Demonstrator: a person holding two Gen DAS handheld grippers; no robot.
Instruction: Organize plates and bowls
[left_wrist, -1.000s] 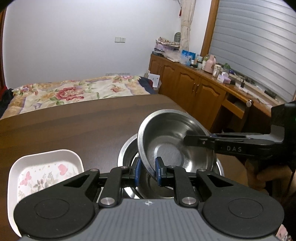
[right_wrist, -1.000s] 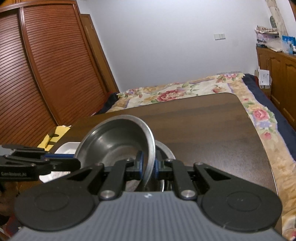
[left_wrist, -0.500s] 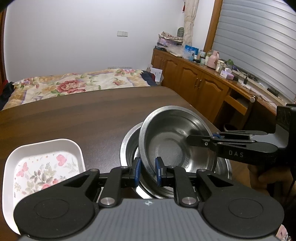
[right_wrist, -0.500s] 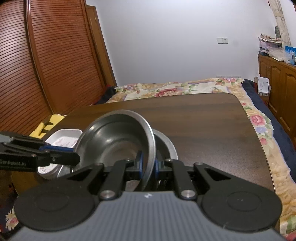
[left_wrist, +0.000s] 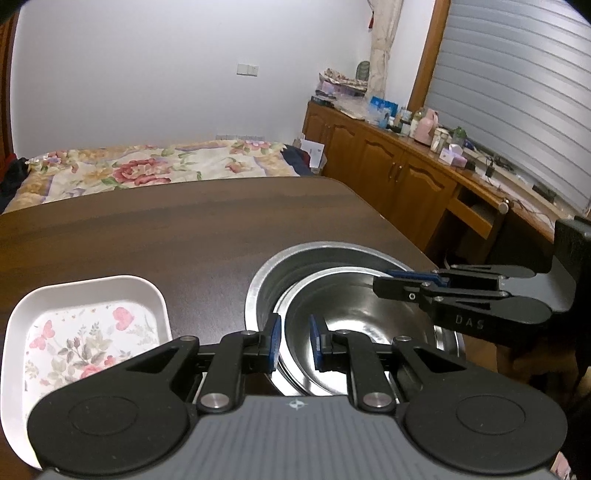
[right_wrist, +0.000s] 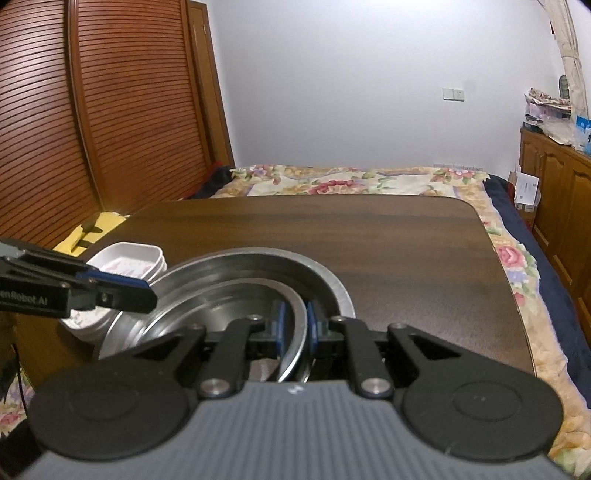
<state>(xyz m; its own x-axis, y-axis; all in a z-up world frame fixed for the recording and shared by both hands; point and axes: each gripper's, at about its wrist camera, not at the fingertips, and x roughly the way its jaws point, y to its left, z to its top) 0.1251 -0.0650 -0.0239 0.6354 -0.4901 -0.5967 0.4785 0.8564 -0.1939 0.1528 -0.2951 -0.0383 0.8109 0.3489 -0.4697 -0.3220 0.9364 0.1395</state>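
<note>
The smaller steel bowl (left_wrist: 354, 314) is sitting nested inside the larger steel bowl (left_wrist: 295, 266), both resting on the dark wooden table (left_wrist: 166, 229) toward its near right side. The left gripper (left_wrist: 293, 341) is straddling the small bowl's near-left rim — its blue pads (left_wrist: 274, 341) are standing apart with gaps either side of the metal, so the grip looks released. The right gripper (right_wrist: 295, 328) is bracketing the opposite rim, pads (right_wrist: 280, 325) spread a little off the edge, likewise let go as far as the view is showing. Left of the bowls, just beside them, the white floral tray (left_wrist: 74, 332) is lying flat on the table. Beyond the far edge, a flowered bedspread (right_wrist: 351, 181) is filling the background.
</note>
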